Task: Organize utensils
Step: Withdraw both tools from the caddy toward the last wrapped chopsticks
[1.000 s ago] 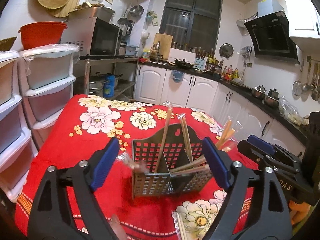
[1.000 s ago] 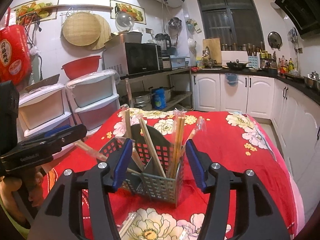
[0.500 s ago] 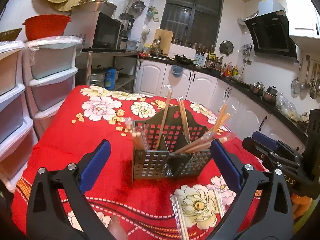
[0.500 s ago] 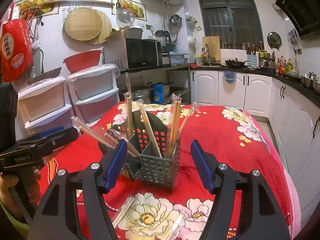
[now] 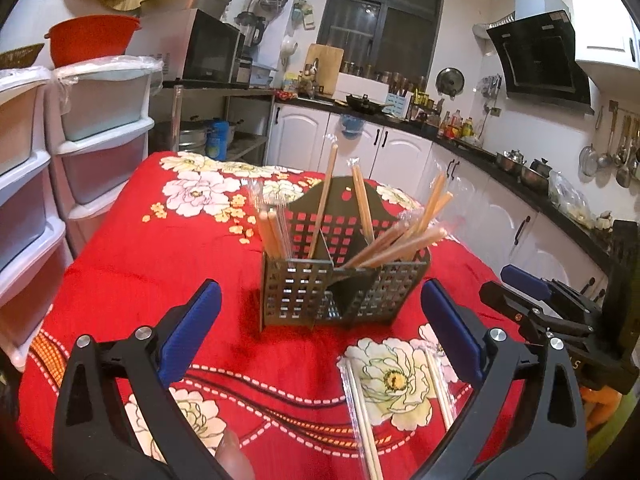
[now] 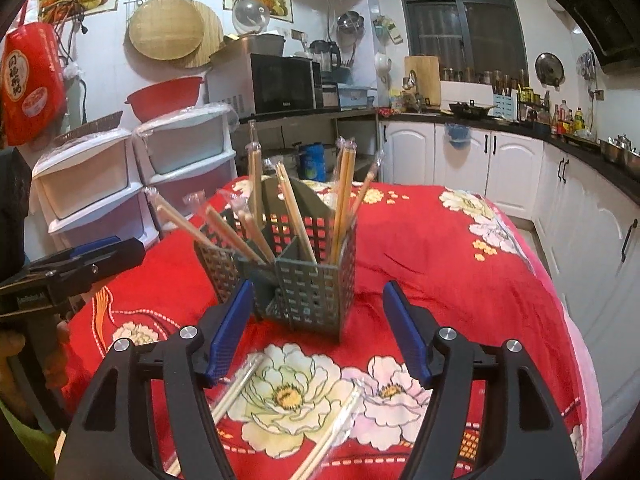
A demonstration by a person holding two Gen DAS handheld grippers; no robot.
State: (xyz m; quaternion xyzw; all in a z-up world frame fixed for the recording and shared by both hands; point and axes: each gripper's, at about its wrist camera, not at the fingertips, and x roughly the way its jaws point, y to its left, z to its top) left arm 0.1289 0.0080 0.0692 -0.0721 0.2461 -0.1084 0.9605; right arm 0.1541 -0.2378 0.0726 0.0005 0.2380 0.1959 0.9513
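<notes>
Between picks: both grippers empty, loose chopsticks left on the cloth.

The utensil caddy [image 5: 340, 276] stands mid-table on the red floral tablecloth [image 5: 160, 248], several wrapped pairs already slotted in. Left gripper [image 5: 320, 336] and right gripper [image 6: 316, 328] hover just short of the caddy, jaws spread, holding nothing. Wrapped chopsticks [image 5: 362, 412] lie on the near side of the caddy; next likely calls for dropping onto one pair. Their near ends are cut off; wrappers blur the count.

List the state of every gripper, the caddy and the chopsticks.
Left gripper: open, empty.
Right gripper: open, empty.
Caddy: upright on the tablecloth, holding wrapped chopsticks.
Caddy chopsticks: standing or leaning in compartments.
Loose chopsticks: wrapped, lying flat on the cloth.
</notes>
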